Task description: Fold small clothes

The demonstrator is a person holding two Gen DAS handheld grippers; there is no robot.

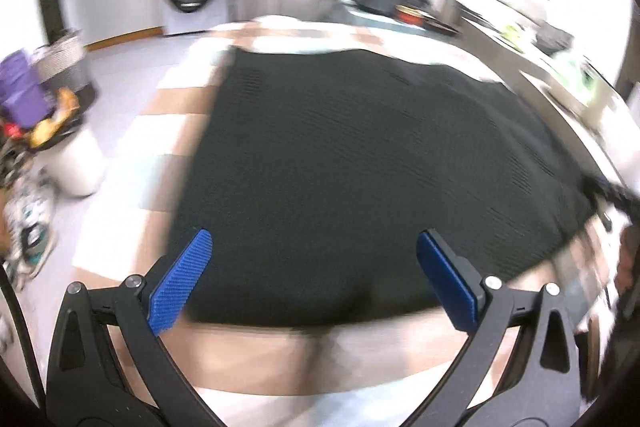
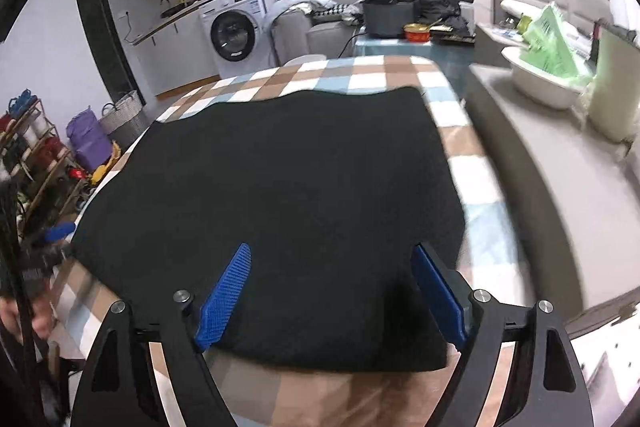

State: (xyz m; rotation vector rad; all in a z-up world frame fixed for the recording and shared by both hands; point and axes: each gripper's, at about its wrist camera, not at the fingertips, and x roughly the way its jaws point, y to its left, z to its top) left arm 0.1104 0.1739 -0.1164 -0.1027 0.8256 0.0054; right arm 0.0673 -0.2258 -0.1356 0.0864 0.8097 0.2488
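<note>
My two claws, left (image 1: 314,281) and right (image 2: 332,297), hang released above the near edge of the black knit garment (image 2: 280,195), which spreads away across the checkered surface (image 2: 372,75).

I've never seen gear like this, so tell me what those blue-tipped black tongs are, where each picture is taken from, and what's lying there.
They are hand-held grippers, one in each of a person's hands, each with a camera looking along its two fingers. One picture comes from the left gripper, the other from the right gripper. Both hang over a black garment spread flat on a checked cloth. The jaws of both stand open with nothing between them, so nothing is held. Behind are a washing machine and a sofa.
</note>
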